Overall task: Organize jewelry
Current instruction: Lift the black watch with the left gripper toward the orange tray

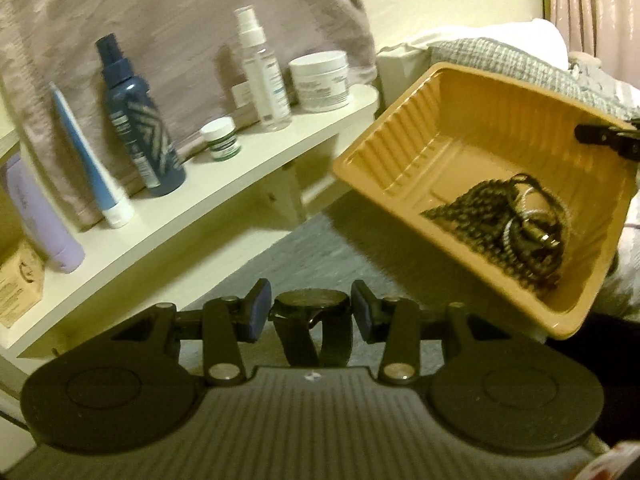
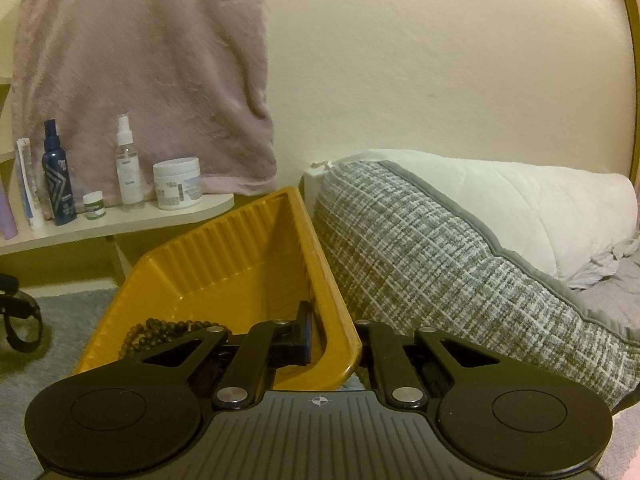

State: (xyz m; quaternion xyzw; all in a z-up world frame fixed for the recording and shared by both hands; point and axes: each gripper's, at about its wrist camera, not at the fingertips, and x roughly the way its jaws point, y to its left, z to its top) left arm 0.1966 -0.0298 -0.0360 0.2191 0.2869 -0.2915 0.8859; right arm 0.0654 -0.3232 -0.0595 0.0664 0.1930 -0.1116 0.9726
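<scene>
My left gripper (image 1: 312, 314) is shut on a black wristwatch (image 1: 314, 304); its strap hangs down between the pads. An orange ribbed plastic tray (image 1: 404, 148) is held up in the air to the right of it, tilted. Dark bead necklaces and rings (image 1: 500, 224) lie heaped in its lower corner. My right gripper (image 2: 332, 340) is shut on the tray's wall (image 2: 320, 272), one finger inside and one outside. The beads (image 2: 160, 330) show behind the right gripper's left arm. The left gripper's watch strap (image 2: 20, 320) shows at the left edge of the right wrist view.
A white shelf (image 1: 200, 204) holds a dark blue spray bottle (image 1: 136, 120), a clear spray bottle (image 1: 264, 68), a white jar (image 1: 320, 80), a small green jar (image 1: 222, 138), a blue tube and a lilac bottle. A pink towel hangs behind. A grey woven pillow (image 2: 440, 264) lies right. Grey carpet below.
</scene>
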